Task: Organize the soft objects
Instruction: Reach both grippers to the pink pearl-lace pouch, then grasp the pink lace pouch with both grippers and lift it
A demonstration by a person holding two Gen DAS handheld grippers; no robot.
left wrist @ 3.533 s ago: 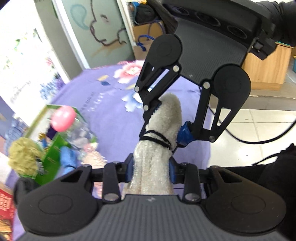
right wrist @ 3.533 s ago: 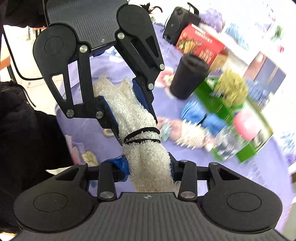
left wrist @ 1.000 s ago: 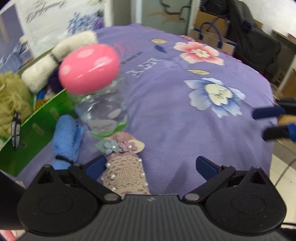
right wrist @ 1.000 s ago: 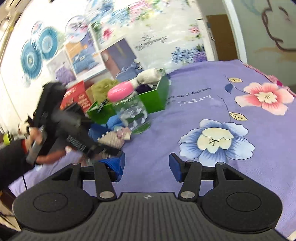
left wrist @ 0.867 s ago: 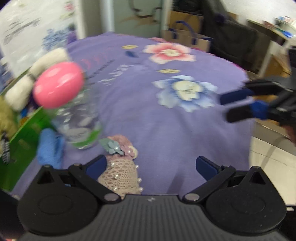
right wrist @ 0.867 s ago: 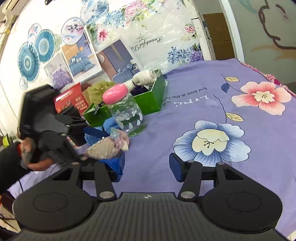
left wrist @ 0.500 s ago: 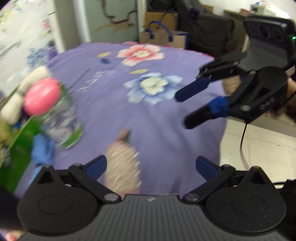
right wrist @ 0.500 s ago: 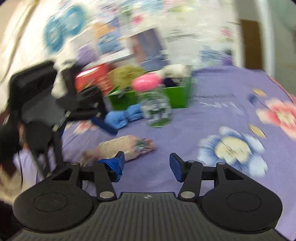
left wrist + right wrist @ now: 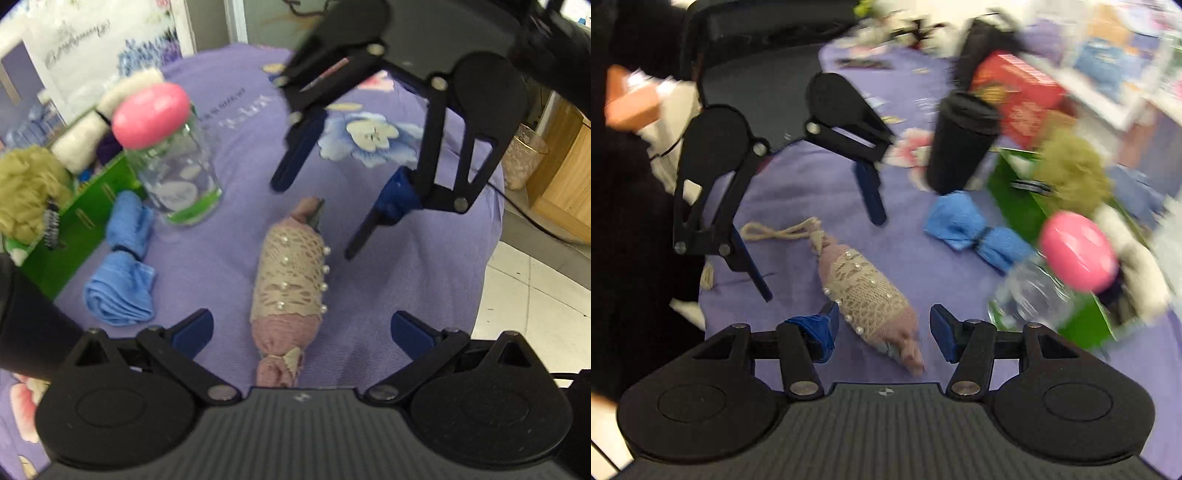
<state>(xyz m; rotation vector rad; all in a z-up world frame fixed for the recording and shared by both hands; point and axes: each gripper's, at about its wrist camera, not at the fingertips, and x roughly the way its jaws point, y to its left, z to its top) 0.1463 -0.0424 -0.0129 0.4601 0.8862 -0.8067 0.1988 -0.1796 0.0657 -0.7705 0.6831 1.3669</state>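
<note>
Here, both grippers' jaws gape beside the lace-wrapped pink roll (image 9: pixel 291 273); untouched.

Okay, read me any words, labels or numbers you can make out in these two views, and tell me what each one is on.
Purple tablecloth: a line of dark print near the jar, upside down and blurred; not readable.
Wall poster: cursive script, too blurred to read.
Glass jar: pale patches only, no legible text.
Red box: printing smeared by motion, unreadable.
Green box: no text visible.
So nothing can be quoted with confidence.
</note>
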